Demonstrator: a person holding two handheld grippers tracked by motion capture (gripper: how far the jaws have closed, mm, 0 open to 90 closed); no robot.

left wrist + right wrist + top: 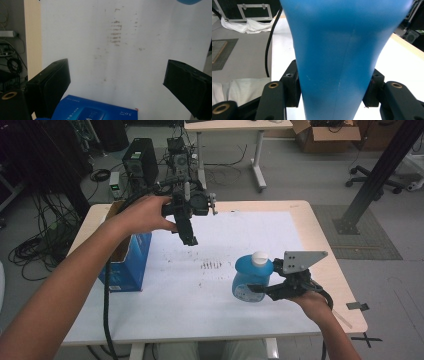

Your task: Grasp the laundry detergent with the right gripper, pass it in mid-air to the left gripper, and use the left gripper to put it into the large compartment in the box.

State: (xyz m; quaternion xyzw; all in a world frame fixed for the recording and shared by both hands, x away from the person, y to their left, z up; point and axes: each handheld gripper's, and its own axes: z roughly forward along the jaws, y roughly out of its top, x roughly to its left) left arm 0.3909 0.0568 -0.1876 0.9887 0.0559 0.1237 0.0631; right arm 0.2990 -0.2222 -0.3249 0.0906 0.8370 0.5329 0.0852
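A translucent blue plastic bottle (251, 281) with a white rounded cap is standing right of centre in the high view, on a white sheet (225, 270) that is covering a pale wooden worktop (327, 265). The bottle is bulging at the shoulder and narrowing at the waist, with a label on its lower front. The right gripper (260, 291), held in a hand at the lower right of that view, is clenching the bottle's lower body. In the right gripper view the smooth blue wall (337, 57) is running down the middle of the frame, with a faint moulding seam showing, and the black fingers (291, 87) are pressing against it on both sides.

The left gripper (188, 237) is hanging in the air at the upper centre of the high view, pointing downward, held by the other hand. In the left gripper view its matte black fingers (51, 85) are standing wide apart, released and grasping nothing, above the sheet. Brownish smudges (115, 32) are marking the sheet in rows.

An open cardboard box with glossy blue printed sides (126, 265) is sitting at the left edge of the worktop; its blue corner (95, 111) is showing at the bottom of the left gripper view.
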